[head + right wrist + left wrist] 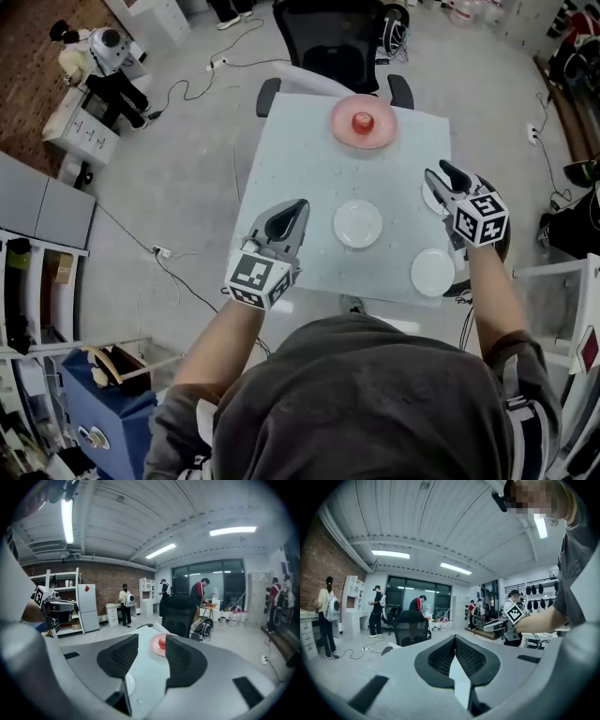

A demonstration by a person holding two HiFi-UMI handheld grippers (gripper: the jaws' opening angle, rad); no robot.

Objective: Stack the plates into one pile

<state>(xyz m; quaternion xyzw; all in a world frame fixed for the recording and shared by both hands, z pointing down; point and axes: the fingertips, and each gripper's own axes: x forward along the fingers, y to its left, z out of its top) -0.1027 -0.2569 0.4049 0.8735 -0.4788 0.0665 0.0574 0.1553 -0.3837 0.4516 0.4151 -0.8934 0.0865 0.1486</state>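
Note:
On the pale table, a pink plate at the far side carries a small red thing. One white plate lies in the middle and another near the front right corner. A third white plate is partly hidden under my right gripper. That gripper is open and empty above the right edge, and the pink plate shows between its pads in the right gripper view. My left gripper hovers left of the middle plate, its pads meeting at the tips, holding nothing.
A black office chair stands against the table's far edge. Cables run over the floor at left, near shelves and a blue bin. A white rack is close on the right. Several people stand far off in the room.

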